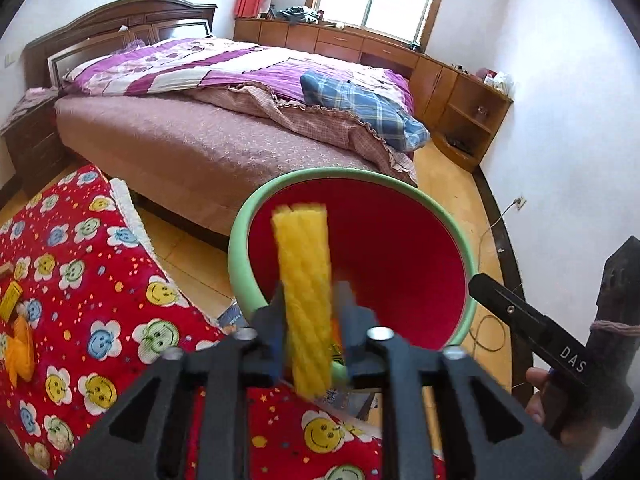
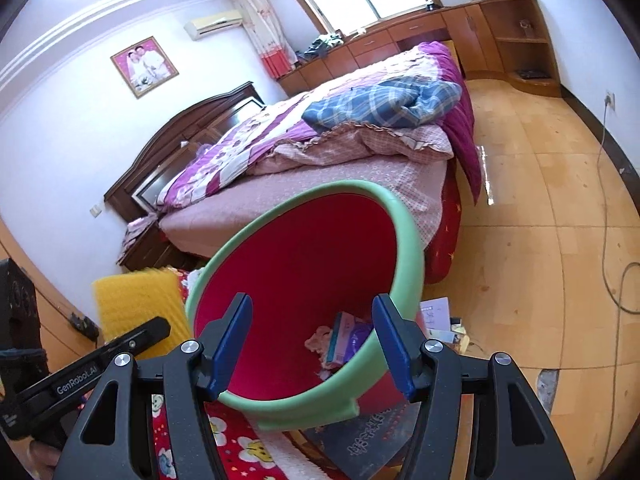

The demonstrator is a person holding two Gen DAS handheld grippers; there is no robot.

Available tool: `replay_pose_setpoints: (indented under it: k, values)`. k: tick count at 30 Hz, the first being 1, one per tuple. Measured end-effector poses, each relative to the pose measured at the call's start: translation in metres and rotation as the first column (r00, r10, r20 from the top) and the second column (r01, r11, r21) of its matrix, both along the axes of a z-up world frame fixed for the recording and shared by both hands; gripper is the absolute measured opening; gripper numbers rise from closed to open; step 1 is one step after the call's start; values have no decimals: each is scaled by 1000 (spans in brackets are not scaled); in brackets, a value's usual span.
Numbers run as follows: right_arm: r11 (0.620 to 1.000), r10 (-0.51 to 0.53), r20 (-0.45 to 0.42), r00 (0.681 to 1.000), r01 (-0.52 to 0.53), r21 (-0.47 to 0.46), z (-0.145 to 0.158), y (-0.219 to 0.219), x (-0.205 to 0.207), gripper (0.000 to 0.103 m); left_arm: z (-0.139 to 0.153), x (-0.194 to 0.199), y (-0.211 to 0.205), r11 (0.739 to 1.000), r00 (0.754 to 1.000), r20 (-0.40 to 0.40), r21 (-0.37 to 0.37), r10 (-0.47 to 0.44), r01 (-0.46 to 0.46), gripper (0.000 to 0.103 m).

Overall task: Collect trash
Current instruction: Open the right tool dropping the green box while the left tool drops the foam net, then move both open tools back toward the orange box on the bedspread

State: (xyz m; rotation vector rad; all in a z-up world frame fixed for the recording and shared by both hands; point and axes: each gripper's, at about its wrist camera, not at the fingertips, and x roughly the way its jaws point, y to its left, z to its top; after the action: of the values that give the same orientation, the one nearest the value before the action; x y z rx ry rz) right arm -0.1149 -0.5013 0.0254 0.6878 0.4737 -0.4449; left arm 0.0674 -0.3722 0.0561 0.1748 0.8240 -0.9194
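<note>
The right gripper's side bar, seen in the left wrist view, reads "DAS", and the left gripper's side bar, seen in the right wrist view, reads "GenRobot.AI"; the print on the booklets lying on the floor is too blurred to read. The bin (image 2: pixel 404 240), green outside and red inside, hangs tilted with its mouth toward both cameras, above the edge of a red cloth with smiley faces (image 1: pixel 100 280) and the wooden floor (image 2: pixel 540 220). The right gripper (image 2: pixel 312 340) has its 2 blue pads on either side of the bin's near rim, the rim passing between them, so it appears to carry the bin. Inside the bin lie a small box (image 2: pixel 346 334) with purple print and a pinkish crumpled scrap (image 2: pixel 318 338). The left gripper (image 1: pixel 310 316) holds its fingers slightly apart around a yellow ribbed foam sleeve (image 1: pixel 306 280), which stands nearly upright between them at the bin's mouth; motion blur hides whether the pads press on it. On the cloth at the left lie a yellow packet (image 1: pixel 10 300) and an orange wrapper (image 1: pixel 22 354). A bed (image 1: pixel 180 140) with purple bedding stands behind.
</note>
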Motion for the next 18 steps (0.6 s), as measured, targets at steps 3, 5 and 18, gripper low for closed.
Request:
replay_pose_setpoints:
  k: [3,5,18]
  values:
    - [1000,-1,-1,1000,1,10,-3,-2,0,64,0,-2,-2,1000,1000,16,5,4,-4,40]
    - [1000,3,-3,1000,-3,13,-4,-2,0,64,-1,-3,-3,1000,1000,20,13,9,-9,40]
    - [999,31,-7,999,-31,16,-6,3,2,64,-1,-7,25,996,996,-26,22,83,-82,40]
